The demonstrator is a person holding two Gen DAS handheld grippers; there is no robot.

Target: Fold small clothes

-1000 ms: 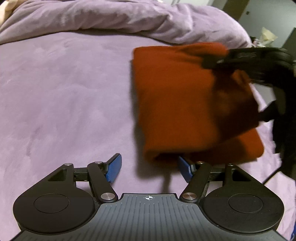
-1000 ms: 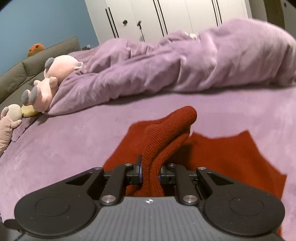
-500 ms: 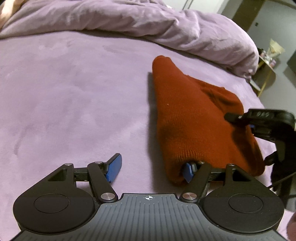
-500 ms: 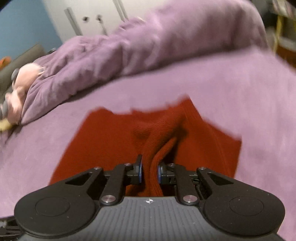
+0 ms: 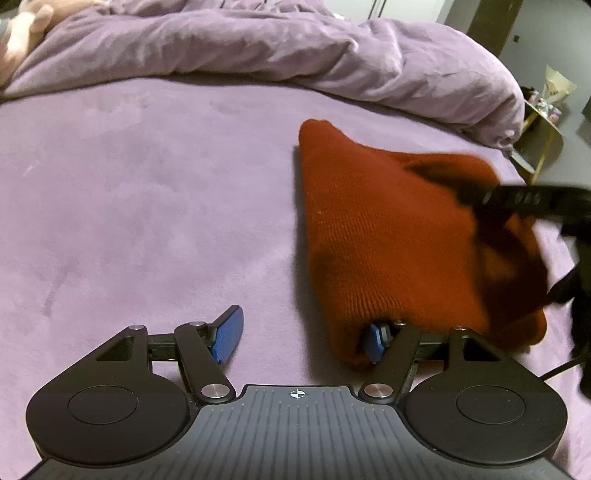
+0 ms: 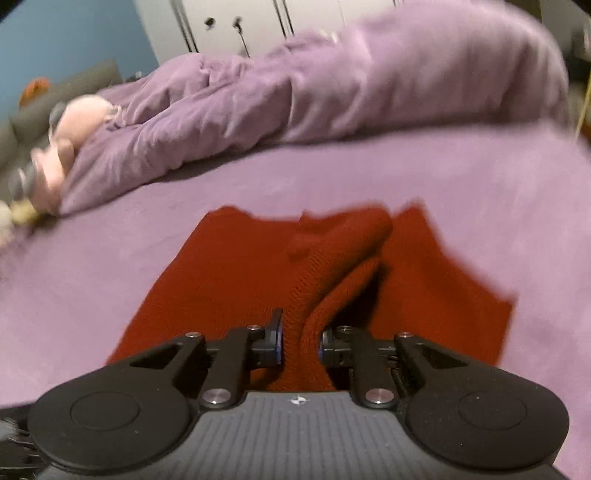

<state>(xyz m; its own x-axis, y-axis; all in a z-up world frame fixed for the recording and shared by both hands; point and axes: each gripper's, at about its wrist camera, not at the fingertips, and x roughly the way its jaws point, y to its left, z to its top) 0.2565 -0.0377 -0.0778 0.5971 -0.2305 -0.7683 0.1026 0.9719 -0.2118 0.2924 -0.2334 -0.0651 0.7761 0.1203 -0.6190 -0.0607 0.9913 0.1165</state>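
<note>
A rust-red knitted garment (image 5: 388,236) lies folded on the purple bed sheet (image 5: 147,206). My left gripper (image 5: 303,336) is open at the garment's near left edge; its right finger (image 5: 376,341) is tucked under the fabric and its left finger (image 5: 229,332) rests free on the sheet. My right gripper (image 6: 299,341) is shut on a raised fold of the same garment (image 6: 332,258), with the rest spread below it. In the left wrist view the right gripper (image 5: 524,201) shows blurred over the garment's right side.
A rumpled purple duvet (image 5: 295,51) is heaped along the far side of the bed. A pink plush toy (image 6: 70,136) lies at the far left. A small side table (image 5: 543,125) stands off the bed's right edge. White wardrobe doors (image 6: 258,26) stand behind.
The right gripper has carried its fold back over the garment, which now lies lower and flatter. The left gripper's right finger has slid under the near edge and stays open.
</note>
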